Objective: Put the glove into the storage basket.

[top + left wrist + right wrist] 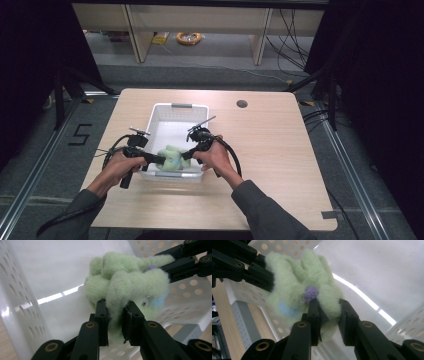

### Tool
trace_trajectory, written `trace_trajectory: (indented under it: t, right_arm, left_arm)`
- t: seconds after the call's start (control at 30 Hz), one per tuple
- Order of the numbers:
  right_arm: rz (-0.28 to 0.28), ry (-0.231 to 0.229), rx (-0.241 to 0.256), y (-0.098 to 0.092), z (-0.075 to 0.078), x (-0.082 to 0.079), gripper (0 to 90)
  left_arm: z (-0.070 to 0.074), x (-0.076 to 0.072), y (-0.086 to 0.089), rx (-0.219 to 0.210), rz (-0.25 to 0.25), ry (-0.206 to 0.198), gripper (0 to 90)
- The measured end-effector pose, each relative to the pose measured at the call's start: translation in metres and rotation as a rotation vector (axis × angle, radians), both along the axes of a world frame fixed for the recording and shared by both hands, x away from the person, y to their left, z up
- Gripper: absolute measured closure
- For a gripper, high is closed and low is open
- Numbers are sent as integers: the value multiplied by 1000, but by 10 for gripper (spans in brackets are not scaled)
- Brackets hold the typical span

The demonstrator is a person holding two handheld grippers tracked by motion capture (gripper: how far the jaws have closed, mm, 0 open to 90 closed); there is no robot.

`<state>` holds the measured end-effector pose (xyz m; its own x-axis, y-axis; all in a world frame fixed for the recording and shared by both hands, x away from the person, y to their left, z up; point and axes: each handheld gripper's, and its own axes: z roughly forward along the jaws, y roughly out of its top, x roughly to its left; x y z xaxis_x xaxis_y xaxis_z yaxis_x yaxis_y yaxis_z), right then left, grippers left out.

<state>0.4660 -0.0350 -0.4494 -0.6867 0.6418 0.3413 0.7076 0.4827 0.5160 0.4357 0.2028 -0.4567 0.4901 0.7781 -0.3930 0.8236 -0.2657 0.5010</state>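
- Pale green fleece: from the high view, a soft plush toy (pixel 171 157) sits at the near end of the white perforated basket (pixel 161 112), just inside the wall closest to the person.
- The basket stands on a light wooden table (pixel 265 155), and everything in hand is gathered at its near rim.
- The left gripper (pixel 159 159) comes into the basket from its left side and the right gripper (pixel 186 155) from its right, the toy caught between their tips.
- A hand (pixel 118 167) holds the left tool just outside the basket's near left corner; the other hand (pixel 215 156) holds the right tool by the near right corner.

- In the left gripper view, the left gripper (pixel 115 315) has its two black jaws squeezed onto a fold of the plush toy (pixel 125 282), fleece bulging between the pads.
- The toy hangs clear above the basket (pixel 22 315) floor, with the holed side wall close by.
- The right gripper (pixel 167 267) bites the toy's far side, next to a small purple spot.

- In the right gripper view, the right gripper (pixel 329 312) is clamped on the lower edge of the plush toy (pixel 294 277), just under a purple pompom (pixel 311 293).
- A light blue patch shows on the toy toward the basket (pixel 387 277) wall.
- The left gripper (pixel 263 277) pinches the toy's opposite edge, against the basket's perforated side.
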Motion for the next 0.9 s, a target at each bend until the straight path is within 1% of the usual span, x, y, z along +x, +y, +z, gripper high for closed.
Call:
trace_trajectory:
  t: [0.03, 0.07, 0.1, 0.13, 0.17, 0.2, 0.23, 0.3, 0.33, 0.4, 0.43, 0.47, 0.5, 0.53, 0.57, 0.6, 0.63, 0.67, 0.7, 0.73, 0.77, 0.8, 0.83, 0.9]
  right_arm:
    - [-2, -1, -5, 1, -1, 0, 739]
    - [-2, -1, -5, 1, -1, 0, 739]
    - [4, -13, -13, 1, -2, 1, 738]
    - [2, -9, -18, 2, -2, 0, 736]
    - [-3, -3, -30, 3, -3, 0, 734]
    - [-3, -3, -30, 3, -3, 0, 734]
    - [2, -5, -40, 4, -3, 0, 729]
    - [8, -7, -45, 4, -3, 1, 726]
    - [5, -21, -58, 5, -3, 1, 718]
    - [9, -19, -60, 6, -3, 1, 713]
    - [9, -25, -63, 6, -4, 1, 703]
    - [13, -23, -75, 7, -4, 0, 686]
    - [11, -30, -85, 7, -3, 0, 662]
    - [6, -47, -98, 7, -3, 0, 652]
    - [-8, -34, -96, 7, -1, -1, 639]
    - [-8, -34, -96, 7, -1, -1, 639]
    - [-13, -35, -103, 6, 1, 0, 581]
    - [-13, -35, -103, 6, 1, 0, 581]
    - [-15, -46, -103, 6, 2, 0, 574]
    - [-10, -60, -107, 6, 4, 1, 570]
    - [-15, -55, -107, 6, 6, 0, 561]
    - [3, -80, -101, 5, 7, 2, 554]
    - [-23, -71, -98, 5, 10, 0, 546]
    - [-15, -102, -95, 3, 17, 0, 540]
  left_arm:
    - [-1, 0, 0, 9, 0, -1, 749]
    - [-1, 0, 0, 9, 0, -1, 748]
    - [-2, 0, -1, 10, 0, 2, 748]
    - [-3, 0, -2, 12, 4, -3, 746]
    - [-4, 0, -2, 17, 1, 6, 744]
    - [-4, 0, -2, 17, 1, 6, 742]
    - [-5, 0, -2, 19, 7, 3, 739]
    - [-5, 0, -3, 37, 0, -2, 735]
    - [-5, 0, -4, 51, -1, -6, 722]
    - [-5, 0, -5, 55, 2, -10, 716]
    - [-4, 0, -5, 70, -9, -12, 707]
    - [-3, 1, -5, 76, -21, -14, 695]
    - [-4, 0, -8, 60, 4, -24, 679]
    - [-3, 0, -7, 65, -6, -25, 649]
    - [-2, 1, -8, 60, 10, -33, 628]
    - [-2, 1, -8, 60, 10, -33, 599]
    - [1, 1, -9, 88, 15, -57, 576]
    - [1, 1, -9, 88, 15, -57, 572]
    - [3, 2, -9, 93, 23, -64, 572]
    - [4, 2, -9, 88, 33, -68, 546]
    - [6, 2, -8, 94, 36, -68, 534]
    - [7, 2, -8, 90, 47, -73, 520]
    - [8, 2, -8, 84, 58, -74, 509]
    - [11, 0, -7, 79, 49, -85, 505]
